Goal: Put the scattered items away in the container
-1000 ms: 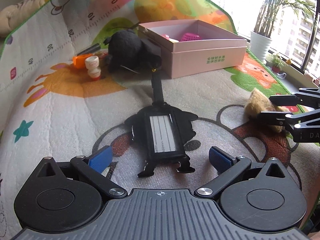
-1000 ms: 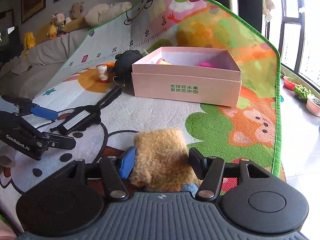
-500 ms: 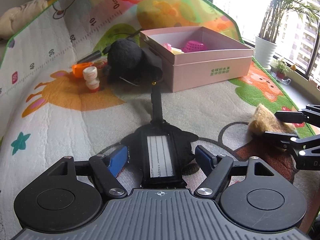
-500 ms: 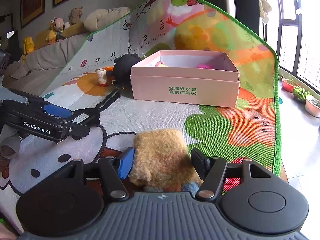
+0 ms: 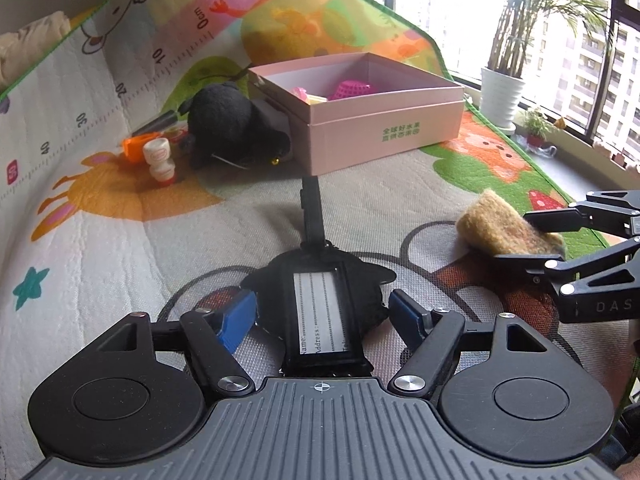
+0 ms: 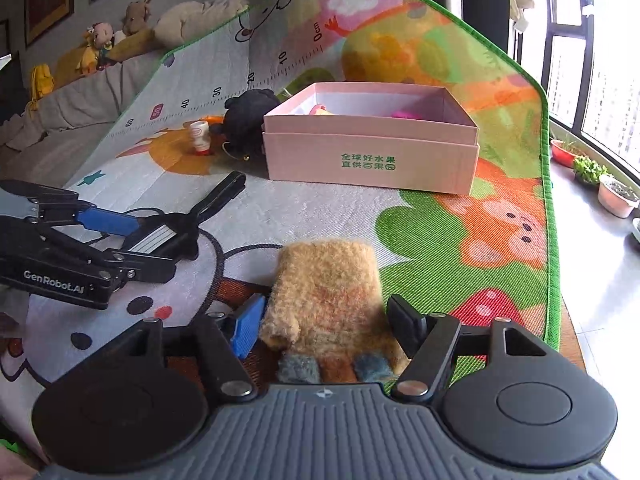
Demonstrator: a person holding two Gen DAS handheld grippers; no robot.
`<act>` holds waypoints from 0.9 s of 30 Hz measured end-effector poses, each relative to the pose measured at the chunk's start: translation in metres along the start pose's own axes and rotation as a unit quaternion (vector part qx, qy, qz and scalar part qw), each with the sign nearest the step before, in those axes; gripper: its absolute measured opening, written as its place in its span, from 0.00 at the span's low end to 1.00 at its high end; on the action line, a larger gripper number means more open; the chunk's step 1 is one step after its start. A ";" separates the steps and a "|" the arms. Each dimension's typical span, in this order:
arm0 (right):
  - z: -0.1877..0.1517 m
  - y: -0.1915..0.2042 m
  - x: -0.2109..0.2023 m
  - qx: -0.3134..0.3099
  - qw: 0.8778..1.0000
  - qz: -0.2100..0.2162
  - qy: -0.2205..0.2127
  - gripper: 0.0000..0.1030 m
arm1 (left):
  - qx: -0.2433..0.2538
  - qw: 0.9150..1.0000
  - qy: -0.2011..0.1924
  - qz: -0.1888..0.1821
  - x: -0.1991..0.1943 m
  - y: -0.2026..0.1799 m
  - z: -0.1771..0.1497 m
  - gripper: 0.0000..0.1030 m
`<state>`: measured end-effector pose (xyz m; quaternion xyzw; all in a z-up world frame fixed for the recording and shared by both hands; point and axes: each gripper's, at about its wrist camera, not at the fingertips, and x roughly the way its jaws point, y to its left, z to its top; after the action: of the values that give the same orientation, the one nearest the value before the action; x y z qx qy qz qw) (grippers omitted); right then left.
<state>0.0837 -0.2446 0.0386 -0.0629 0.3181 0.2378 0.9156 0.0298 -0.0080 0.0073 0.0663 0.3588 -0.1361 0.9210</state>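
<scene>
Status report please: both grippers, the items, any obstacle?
Left hand-held gripper straddles luggage tag. Right hand-held gripper opening around glove. Pink box path clear.

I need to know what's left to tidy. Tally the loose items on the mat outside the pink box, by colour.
Black: 2, luggage tag, plush toy
Tan: 1, fuzzy glove
White and red: 1, small bottle
Orange: 1, small item
Total: 5

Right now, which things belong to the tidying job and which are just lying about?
Job:
pink box
luggage tag
tan glove
black plush toy
small white bottle
orange item

Just there:
play mat
potted plants
stuffed toys on sofa
</scene>
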 end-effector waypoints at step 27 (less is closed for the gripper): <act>0.010 0.011 -0.007 -0.033 0.999 0.010 -0.011 0.48 | 0.028 0.999 -0.011 -0.018 -0.018 -0.011 -0.003 0.76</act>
<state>0.0793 -0.2354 0.0512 -0.0873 0.3010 0.2581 0.9139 0.0119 -0.0146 0.0169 0.0840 0.3463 -0.1630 0.9200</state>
